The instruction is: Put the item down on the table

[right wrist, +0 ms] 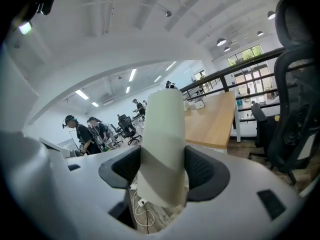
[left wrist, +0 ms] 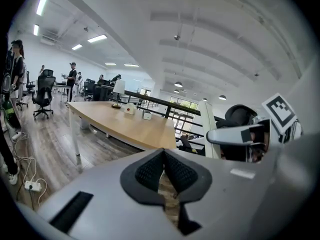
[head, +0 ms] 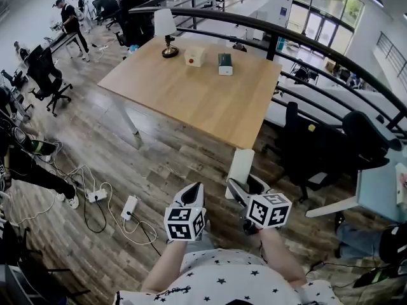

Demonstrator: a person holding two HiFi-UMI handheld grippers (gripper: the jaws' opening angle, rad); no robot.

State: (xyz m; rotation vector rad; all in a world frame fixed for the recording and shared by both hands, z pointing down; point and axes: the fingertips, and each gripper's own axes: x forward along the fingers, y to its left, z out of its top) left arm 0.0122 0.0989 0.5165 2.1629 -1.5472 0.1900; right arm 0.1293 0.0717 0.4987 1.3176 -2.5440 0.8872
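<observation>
Right fingers (right wrist: 205, 170) pinch a pale item (right wrist: 162, 144); left fingers (left wrist: 150, 171) pressed together; bench's (right wrist: 212, 121) bare edge lies ahead, partly hidden behind it.

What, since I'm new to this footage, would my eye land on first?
First, the pale tube clamped in the right gripper, which fills the middle of the right gripper view. Next comes the wooden table ahead, with a lamp and two small boxes near its far edge. The left gripper is shut on nothing.
</observation>
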